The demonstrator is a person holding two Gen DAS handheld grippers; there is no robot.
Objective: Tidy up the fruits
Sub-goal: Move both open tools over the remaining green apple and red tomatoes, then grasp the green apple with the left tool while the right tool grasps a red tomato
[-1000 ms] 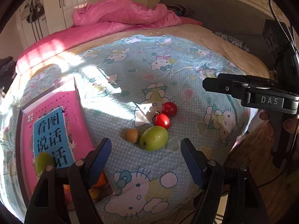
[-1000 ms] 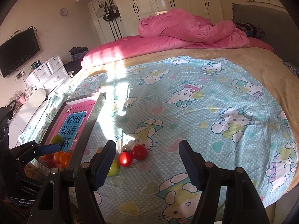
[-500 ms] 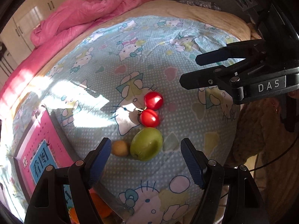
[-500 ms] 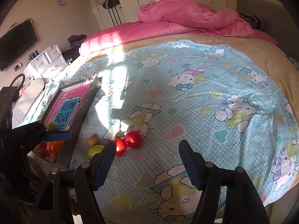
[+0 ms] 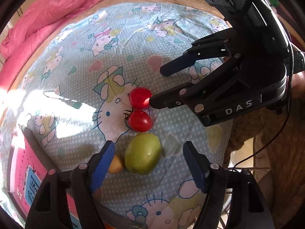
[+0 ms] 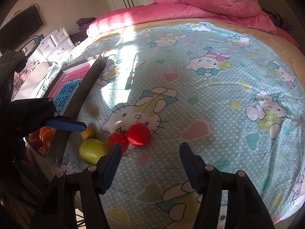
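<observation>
Four fruits lie on the blue cartoon-print sheet: a green fruit point(image 5: 142, 153), two red tomatoes point(image 5: 139, 120) point(image 5: 140, 97) and a small tan fruit point(image 5: 115, 165). My left gripper point(image 5: 148, 162) is open, low over the green fruit, which sits between its fingers. My right gripper point(image 6: 149, 164) is open just short of the tomatoes point(image 6: 138, 134) point(image 6: 118, 141); in the left wrist view its lower finger point(image 5: 167, 100) appears to touch the far tomato. The green fruit point(image 6: 92, 150) lies left of it.
A dark tray point(image 6: 73, 105) with a pink book point(image 6: 66, 89) and several orange fruits point(image 6: 46, 135) lies at the sheet's left edge. A pink duvet point(image 6: 200, 3) is heaped at the far end. Drawers point(image 6: 55, 42) stand beyond the bed.
Both grippers have come down and forward toward the fruit group. The left now straddles the green fruit; the right has closed in on the tomatoes. The fruits have not moved.
</observation>
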